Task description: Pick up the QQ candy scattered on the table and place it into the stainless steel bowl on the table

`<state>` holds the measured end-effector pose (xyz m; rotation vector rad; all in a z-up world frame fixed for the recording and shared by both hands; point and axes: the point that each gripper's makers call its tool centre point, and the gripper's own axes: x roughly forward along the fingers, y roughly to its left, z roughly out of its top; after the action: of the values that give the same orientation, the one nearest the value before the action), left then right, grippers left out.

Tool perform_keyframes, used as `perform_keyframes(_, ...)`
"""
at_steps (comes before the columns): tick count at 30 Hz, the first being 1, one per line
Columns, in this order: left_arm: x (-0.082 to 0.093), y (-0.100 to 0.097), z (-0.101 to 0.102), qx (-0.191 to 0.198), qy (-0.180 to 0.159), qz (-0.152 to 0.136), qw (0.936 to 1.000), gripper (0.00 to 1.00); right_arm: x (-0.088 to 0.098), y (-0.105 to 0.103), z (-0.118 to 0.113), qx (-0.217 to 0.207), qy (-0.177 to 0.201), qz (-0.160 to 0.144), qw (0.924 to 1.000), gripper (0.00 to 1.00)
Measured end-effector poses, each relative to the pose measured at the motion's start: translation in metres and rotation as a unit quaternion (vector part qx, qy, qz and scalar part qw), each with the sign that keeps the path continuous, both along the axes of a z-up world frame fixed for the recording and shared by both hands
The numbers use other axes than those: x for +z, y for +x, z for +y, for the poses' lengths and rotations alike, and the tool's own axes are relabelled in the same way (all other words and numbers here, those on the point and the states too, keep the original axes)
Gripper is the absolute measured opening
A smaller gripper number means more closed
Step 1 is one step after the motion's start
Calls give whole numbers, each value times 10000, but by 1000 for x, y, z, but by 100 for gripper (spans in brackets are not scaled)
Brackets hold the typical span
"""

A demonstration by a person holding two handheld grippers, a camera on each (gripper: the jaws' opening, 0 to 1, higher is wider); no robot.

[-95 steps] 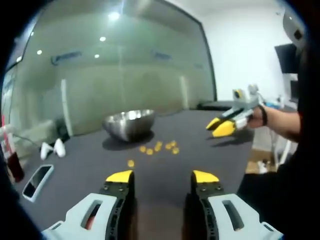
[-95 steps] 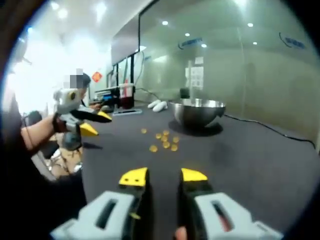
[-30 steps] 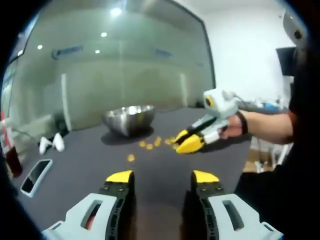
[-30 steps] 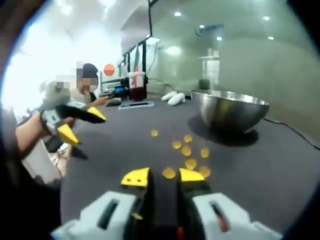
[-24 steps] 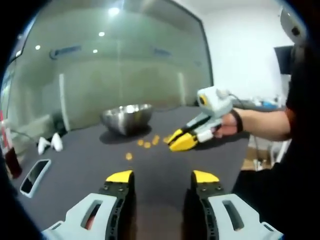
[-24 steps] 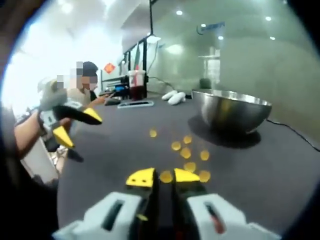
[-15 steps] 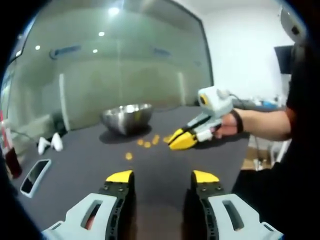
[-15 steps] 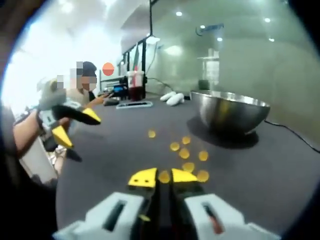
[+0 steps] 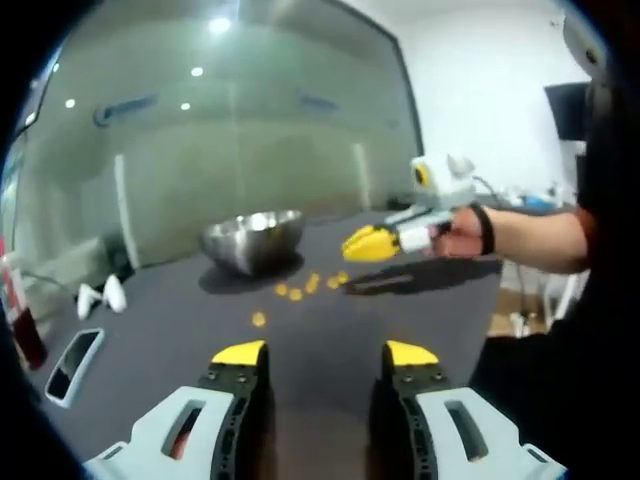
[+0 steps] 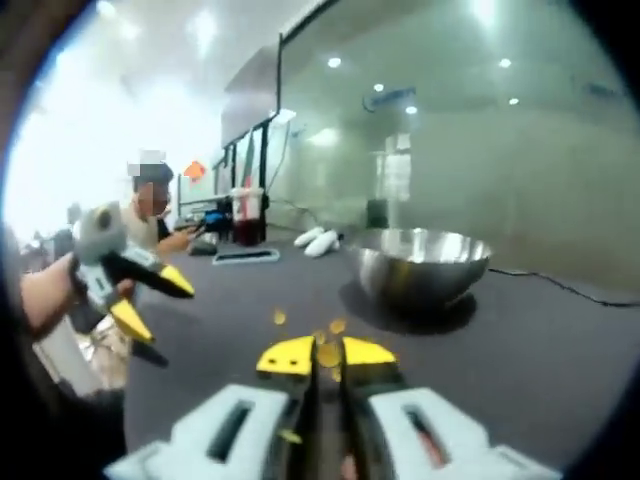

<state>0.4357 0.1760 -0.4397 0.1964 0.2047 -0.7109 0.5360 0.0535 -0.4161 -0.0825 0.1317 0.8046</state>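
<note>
Several small orange QQ candies (image 9: 311, 285) lie on the dark table in front of the stainless steel bowl (image 9: 252, 240), with one candy (image 9: 259, 319) lying apart and nearer. My left gripper (image 9: 325, 355) hangs open over the near table with nothing between its jaws. My right gripper (image 9: 372, 243), held by a hand, hovers above the candies to the right of the bowl, its yellow tips together. In the right gripper view, the right gripper (image 10: 328, 356) is shut on a QQ candy (image 10: 327, 354), the bowl (image 10: 425, 262) stands ahead to the right, and the left gripper (image 10: 143, 296) is open at the left.
A phone (image 9: 68, 365), two white objects (image 9: 100, 295) and a red cup (image 9: 25, 338) sit at the table's left side. A glass wall runs behind the bowl. A person (image 10: 150, 205) sits beyond the table's far end. The table edge is at the right (image 9: 490, 330).
My right gripper closed on a candy among the scattered ones and has risen off the table with it, toward the bowl. My left gripper has stayed put and open.
</note>
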Motion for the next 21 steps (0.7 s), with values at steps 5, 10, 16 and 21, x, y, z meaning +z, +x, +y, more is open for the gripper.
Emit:
perform_keyframes(5,-1,-1,0,-8,-3,9,10000,47,29,20,-12,-402,191,-303,9985,10)
perform_keyframes(10,4,-1,2,30,-79,-34,10000,47,41,46,-15,-655,275,-509,9962,10)
perform_keyframes(16,7,-2,2,14,-90,-42,9999,47,71,75,1,-614,279,-675,9954,10)
perform_keyframes(21,5,-5,2,6,-50,-3,10000,47,90,98,11,-725,170,-1094,9912,10)
